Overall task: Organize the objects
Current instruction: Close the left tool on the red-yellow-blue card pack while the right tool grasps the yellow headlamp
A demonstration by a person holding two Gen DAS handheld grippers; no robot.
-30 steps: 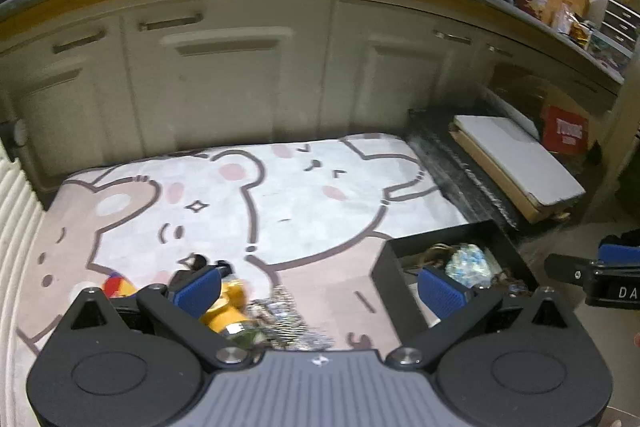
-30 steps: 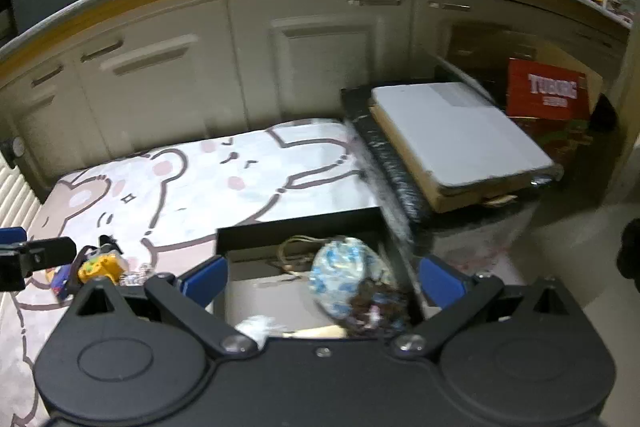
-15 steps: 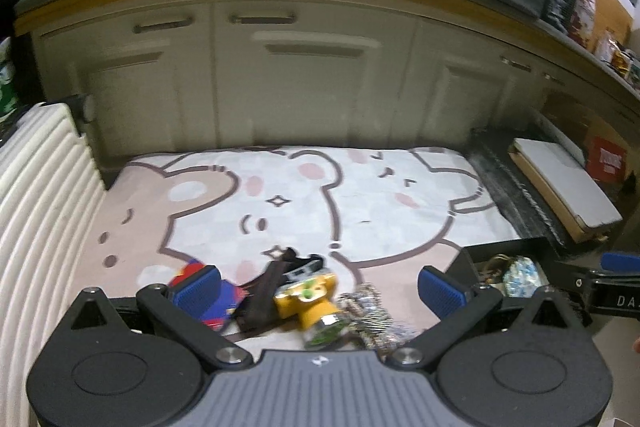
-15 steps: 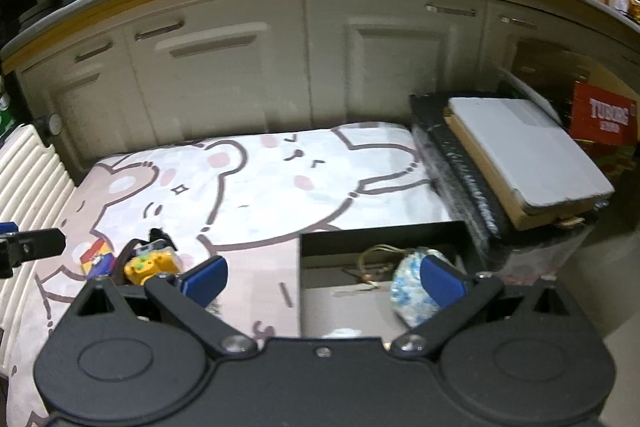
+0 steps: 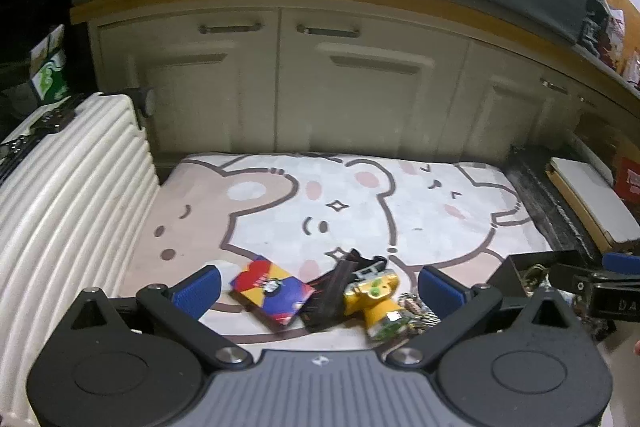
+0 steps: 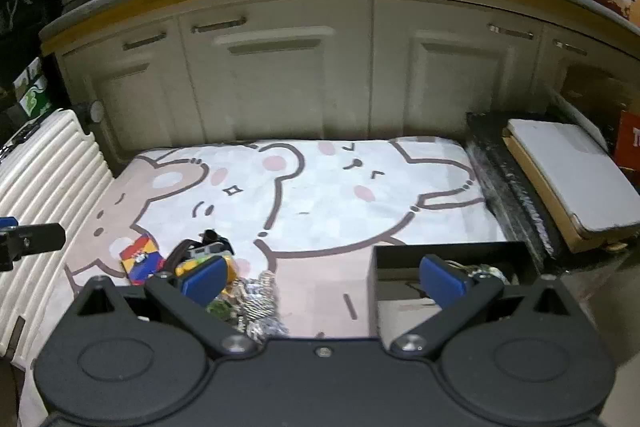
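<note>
A small pile lies on the bear-print mat (image 5: 360, 203): a colourful box (image 5: 272, 289) (image 6: 138, 259), a black strap (image 5: 332, 287), a yellow toy camera (image 5: 372, 293) (image 6: 200, 259) and a silvery crinkled wrapper (image 6: 260, 303) (image 5: 416, 307). My left gripper (image 5: 320, 285) stands open just above and behind the pile, nothing between its fingers. A black open box (image 6: 448, 259) (image 5: 532, 273) with several items inside sits at the mat's right end. My right gripper (image 6: 324, 277) hangs open between the pile and the box, empty.
Cream cabinet doors (image 5: 280, 87) run along the back under a wood-edged counter. A white ribbed suitcase (image 5: 60, 195) flanks the mat on the left. A white board on a wooden slab (image 6: 568, 183) over a black strip lies on the right.
Both views have swung left: the pile has come toward the centre of the left view, and the black box has slid to the right in both. Both grippers stay open.
</note>
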